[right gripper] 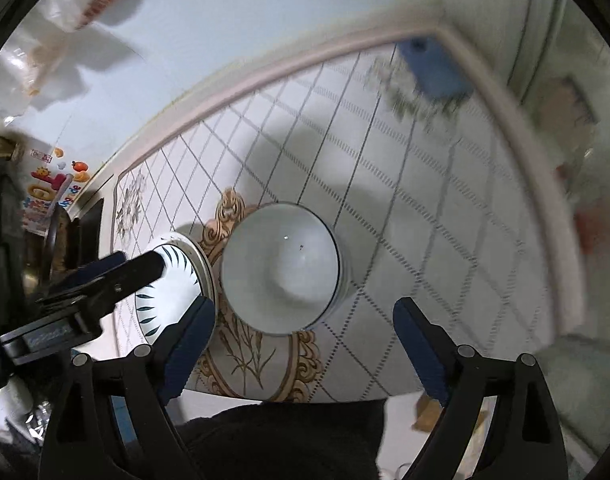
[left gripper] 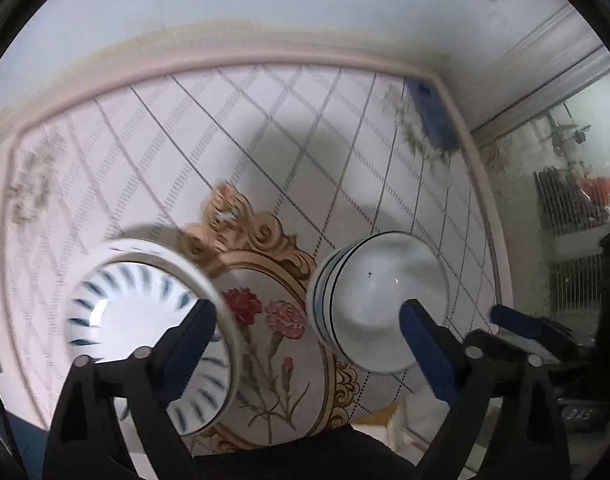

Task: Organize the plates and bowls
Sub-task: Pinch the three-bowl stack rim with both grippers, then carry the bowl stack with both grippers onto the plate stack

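White bowl [right gripper: 283, 274] sits upright on the table [right gripper: 425, 216], dead ahead of the right tool [right gripper: 305, 336] w/ rim between its wide-open, empty fingers; right is nearer. Just left, close but apparently not touching: blue-leaf bowl [left gripper: 145, 328], w/ the left tool [left gripper: 307, 340] over it, also wide open, holding nothing. Blue block [right gripper: 433, 66] at far corner, well apart. Nothing blocks the approach.

- My left gripper [left gripper: 307, 344] hangs with its jaws spread wide.
- My right gripper [right gripper: 305, 340] is likewise wide apart, gripping nothing.
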`<state>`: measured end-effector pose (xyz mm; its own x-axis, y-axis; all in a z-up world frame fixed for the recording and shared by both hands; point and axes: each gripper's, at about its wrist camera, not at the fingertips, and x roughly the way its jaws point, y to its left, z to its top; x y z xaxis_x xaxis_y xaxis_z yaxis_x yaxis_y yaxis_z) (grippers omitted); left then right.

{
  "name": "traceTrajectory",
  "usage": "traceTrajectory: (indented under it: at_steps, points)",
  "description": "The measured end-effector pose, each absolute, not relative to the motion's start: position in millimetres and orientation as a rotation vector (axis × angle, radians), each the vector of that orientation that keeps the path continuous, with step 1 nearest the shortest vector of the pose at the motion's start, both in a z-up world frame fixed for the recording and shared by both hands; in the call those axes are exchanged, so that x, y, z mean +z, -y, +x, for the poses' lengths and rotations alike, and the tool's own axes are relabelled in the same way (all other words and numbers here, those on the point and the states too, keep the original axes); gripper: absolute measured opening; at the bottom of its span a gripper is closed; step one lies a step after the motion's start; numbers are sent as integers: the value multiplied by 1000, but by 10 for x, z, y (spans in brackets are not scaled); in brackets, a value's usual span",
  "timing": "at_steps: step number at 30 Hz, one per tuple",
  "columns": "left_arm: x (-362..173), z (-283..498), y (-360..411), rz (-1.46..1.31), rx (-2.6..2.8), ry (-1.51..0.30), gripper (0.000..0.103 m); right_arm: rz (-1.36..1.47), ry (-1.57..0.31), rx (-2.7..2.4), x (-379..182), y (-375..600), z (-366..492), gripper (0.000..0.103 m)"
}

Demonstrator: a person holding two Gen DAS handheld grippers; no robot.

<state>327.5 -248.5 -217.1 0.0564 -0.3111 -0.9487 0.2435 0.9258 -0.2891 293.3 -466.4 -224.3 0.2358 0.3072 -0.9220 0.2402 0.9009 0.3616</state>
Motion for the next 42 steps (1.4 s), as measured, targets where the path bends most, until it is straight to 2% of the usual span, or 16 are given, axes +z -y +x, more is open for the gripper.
traceTrajectory:
  at_steps: [2,10,11,12,13,17,19,32,42]
  points:
    - [-2352,3346,2530,-75,-437,-1500,79,527,-1392,77,-2559,4704,3030,93]
    - [-2925,3490,2755,-150,-489,-1646,78,664,-1472,172,-3363,4765,3215,93]
    - [-2963,3496,2769,-153,-484,-1655,75,676,-1481,183,-3444,4772,3235,92]
    - [-3001,3501,2779,-162,-481,-1662,71,696,-1490,198,-3523,4786,3258,90]
    - [-3050,3495,2791,-174,-482,-1674,63,717,-1491,199,-3571,4789,3260,88]
    - [-3089,3466,2810,-224,-510,-1675,49,784,-1506,226,-3821,4806,3300,65]
    - [-3061,3448,2844,-208,-506,-1663,49,787,-1508,246,-3884,4779,3324,59]
    - [-3005,3453,2827,-160,-457,-1615,49,750,-1492,258,-3829,4651,3308,59]
    - [-2740,3498,2560,-172,-397,-1556,49,711,-1474,303,-3613,4449,3410,59]
